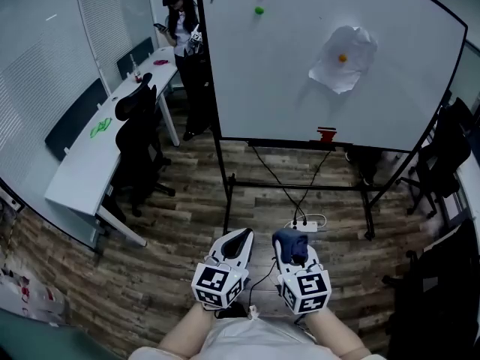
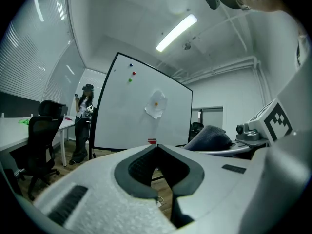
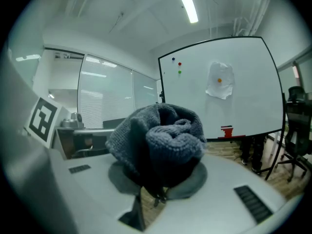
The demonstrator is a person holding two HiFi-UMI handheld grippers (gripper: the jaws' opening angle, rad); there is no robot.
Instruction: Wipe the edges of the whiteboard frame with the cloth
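At ten o'clock in your head view a long white bench (image 1: 88, 162) runs along the glass wall, with a black office chair (image 1: 139, 142) pulled up to it. At eleven o'clock a person (image 1: 182, 40) stands just beside the left edge of the whiteboard (image 1: 285, 81). The board fills the view from twelve to two o'clock on its wheeled stand, its black frame (image 1: 208, 66) well apart from both grippers. A crumpled sheet of paper (image 1: 343, 57) is pinned to it at one o'clock.

At six o'clock your left gripper (image 1: 241, 237) points towards the board. In the left gripper view its jaws meet at the tips, with nothing between them. Just beside it, your right gripper (image 1: 291, 244) has its jaws closed on the dark knitted cloth (image 3: 158, 140). The cloth bunches up over the tips and hides them in the head view.
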